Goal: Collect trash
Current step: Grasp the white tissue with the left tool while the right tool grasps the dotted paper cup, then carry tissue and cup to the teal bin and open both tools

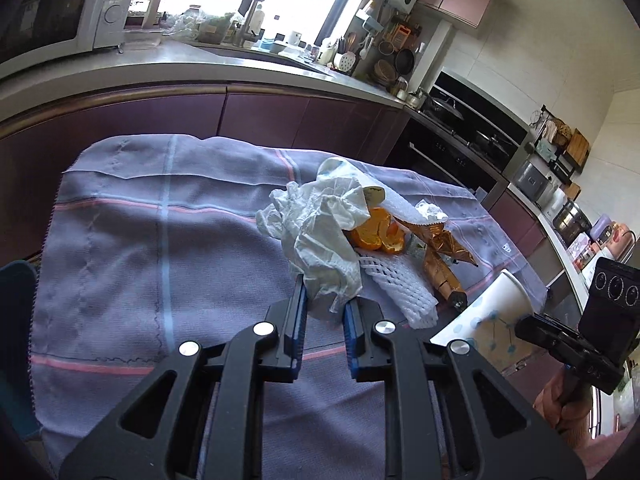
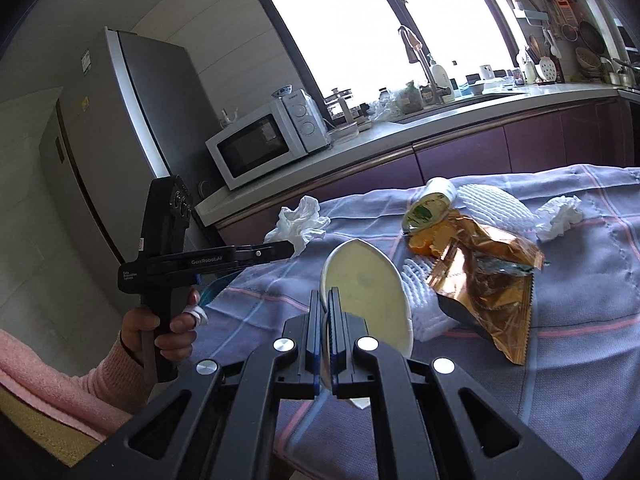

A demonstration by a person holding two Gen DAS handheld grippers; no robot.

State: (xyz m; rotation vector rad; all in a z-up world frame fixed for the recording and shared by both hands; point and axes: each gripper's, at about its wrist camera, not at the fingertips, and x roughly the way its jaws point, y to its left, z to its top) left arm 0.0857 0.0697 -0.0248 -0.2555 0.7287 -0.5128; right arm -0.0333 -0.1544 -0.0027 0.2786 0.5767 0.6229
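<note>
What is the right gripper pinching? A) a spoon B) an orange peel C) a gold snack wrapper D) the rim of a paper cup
D: in the right wrist view the right gripper has its jaws shut on the rim of the paper cup, squashing its mouth into an oval, while the orange peel and the gold snack wrapper lie loose on the cloth.

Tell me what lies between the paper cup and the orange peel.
In the right wrist view, white foam netting and the gold wrapper's near edge lie between the paper cup and the orange peel.
</note>
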